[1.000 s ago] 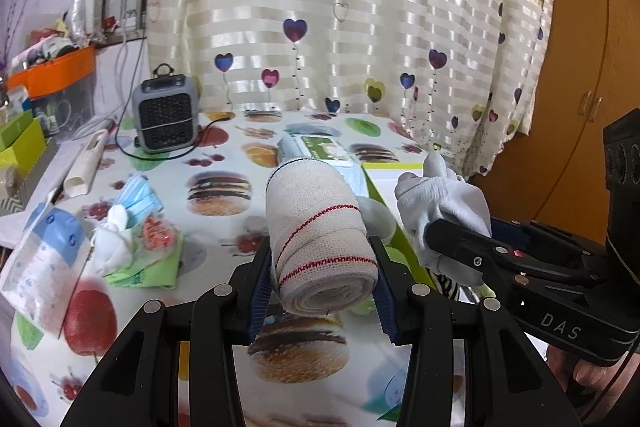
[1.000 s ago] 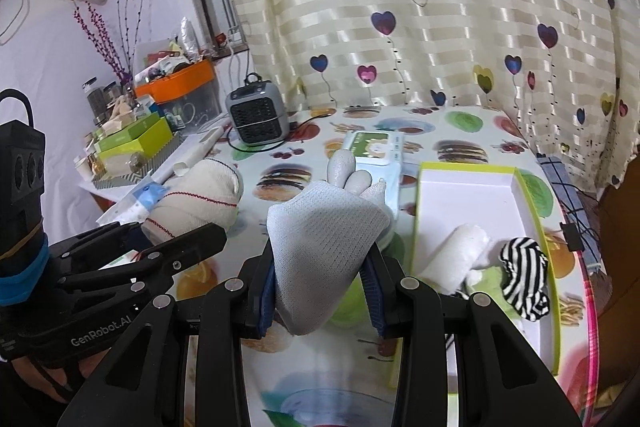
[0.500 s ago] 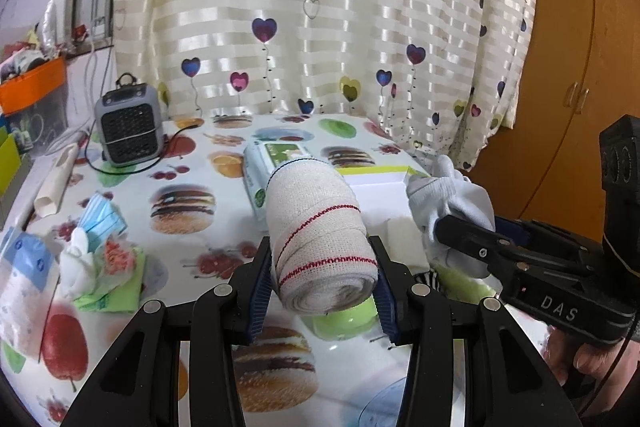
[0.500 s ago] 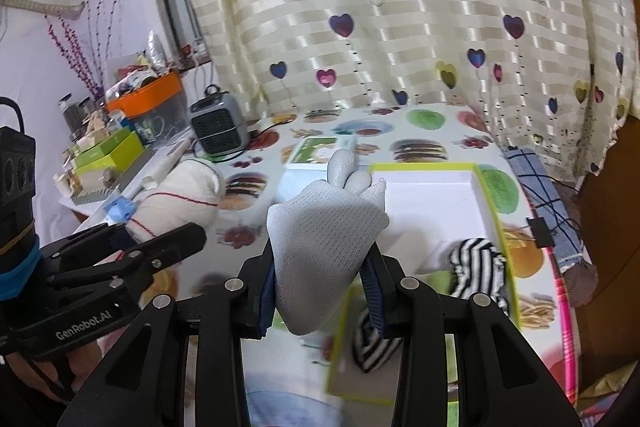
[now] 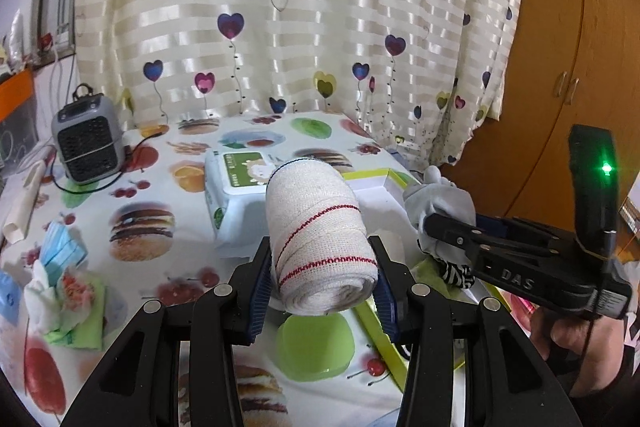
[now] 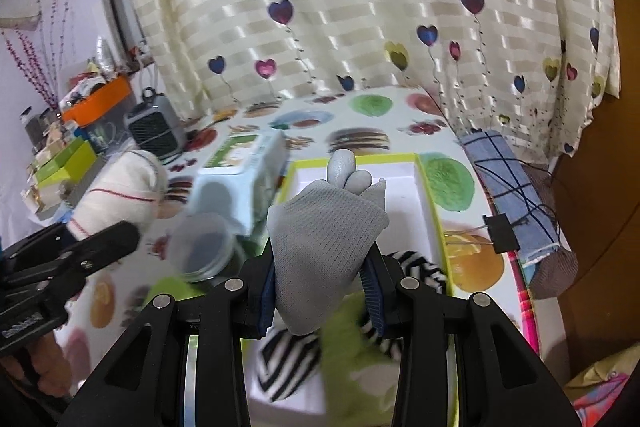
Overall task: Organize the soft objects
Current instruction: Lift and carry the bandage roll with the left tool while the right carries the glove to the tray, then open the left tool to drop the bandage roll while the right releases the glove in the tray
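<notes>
Lying in green-rimmed tray (image 6: 430, 195), striped cloth (image 6: 288, 359), green cloth (image 6: 348, 339)

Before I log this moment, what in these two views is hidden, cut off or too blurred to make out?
- Tray contents: right view, near part hidden by the glove and right gripper.
- Striped cloth: right view, blurred.
- Jar: right view, blurred, contents unclear.
- Tray floor: left view, hidden by the bandage roll.
</notes>
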### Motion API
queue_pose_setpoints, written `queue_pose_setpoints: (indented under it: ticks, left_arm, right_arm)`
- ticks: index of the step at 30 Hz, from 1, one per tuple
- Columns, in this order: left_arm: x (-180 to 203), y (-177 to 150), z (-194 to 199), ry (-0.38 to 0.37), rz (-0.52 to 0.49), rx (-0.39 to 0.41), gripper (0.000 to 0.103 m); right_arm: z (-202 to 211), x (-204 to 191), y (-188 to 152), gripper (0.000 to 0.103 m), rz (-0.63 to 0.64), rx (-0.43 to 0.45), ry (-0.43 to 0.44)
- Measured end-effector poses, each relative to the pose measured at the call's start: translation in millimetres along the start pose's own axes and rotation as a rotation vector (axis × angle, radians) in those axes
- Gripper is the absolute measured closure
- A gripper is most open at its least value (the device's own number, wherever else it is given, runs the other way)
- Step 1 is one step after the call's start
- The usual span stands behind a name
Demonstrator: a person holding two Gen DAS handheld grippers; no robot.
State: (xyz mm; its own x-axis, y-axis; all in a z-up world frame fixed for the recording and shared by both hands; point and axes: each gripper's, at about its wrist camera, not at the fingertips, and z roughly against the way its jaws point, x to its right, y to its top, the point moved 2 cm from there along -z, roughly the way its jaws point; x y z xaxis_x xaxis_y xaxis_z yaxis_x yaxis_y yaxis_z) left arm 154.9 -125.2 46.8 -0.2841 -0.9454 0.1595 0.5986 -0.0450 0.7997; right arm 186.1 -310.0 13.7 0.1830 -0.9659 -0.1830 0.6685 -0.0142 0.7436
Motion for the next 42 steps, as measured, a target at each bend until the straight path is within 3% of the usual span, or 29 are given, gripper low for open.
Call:
queue_pose_setpoints:
  ticks: [10,15,30,42]
  left_arm:
    - [14,8,-28,-0.022,-0.032,-0.033,0.060]
    - [25,9,-49,-0.046,-0.044,-0.069,0.059]
    - [44,7,-117,-0.074,-0.054,-0.178,0.059]
    - [39,15,-81,-0.083,-0.042,-0.105,0.057]
  right_arm:
    - [-50,19,-6,0.062,0.027,-0.133,-0.054]
    - [-38,24,-9,0.056,0.013,-0.093,-0.047]
    - [-4,31,-11,0.056,-0.002,-0.017,-0.048]
    - [15,22,-10,0.056,-0.003,0.016,-0.050]
